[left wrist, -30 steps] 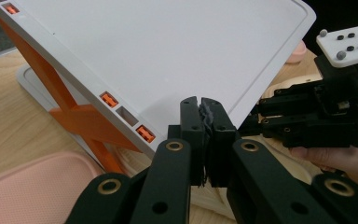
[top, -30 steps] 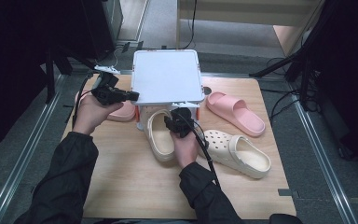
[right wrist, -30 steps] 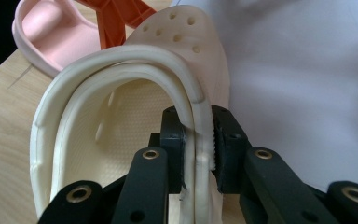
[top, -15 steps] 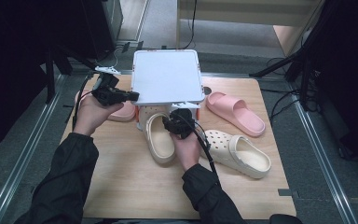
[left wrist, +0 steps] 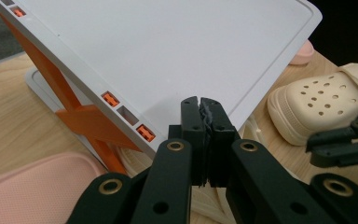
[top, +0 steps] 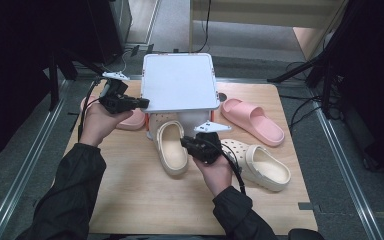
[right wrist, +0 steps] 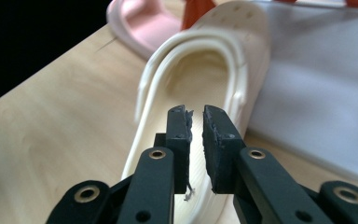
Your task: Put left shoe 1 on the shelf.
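Item: cream clog (top: pixel 171 148), one of a pair, lying on the wooden table (top: pixel 130 200) just near of the white rack (top: pixel 180 82).

Progress. We judge the job to be putting shoes on the rack, and it looks barely begun: the rack's top shelf is bare. The clog's toe reaches up to the rack's base, and whether it rests on the base plate we cannot tell. Its mate (top: pixel 258 163) lies to the right on the table. One pink slide (top: pixel 252 120) sits at the far right beside the rack; another pink slide (top: pixel 127 119) lies at the left, partly under the left hand. All four are left to place, as we read it.

Grippers. Our right gripper (top: pixel 192 143) hangs at the clog's right edge; its jaws have just been closing and stand a narrow slit apart, with nothing between them. In the right gripper view the clog's open heel lies straight ahead. Our left gripper (top: pixel 135 103) rests at the rack's left edge, jaws pressed together on nothing.

Description. Cream foam clog, rounded toe pierced with vent holes, raised rim around the foot bed. A heel strap is folded forward over the top. Upright, sole down, toe pointing far.
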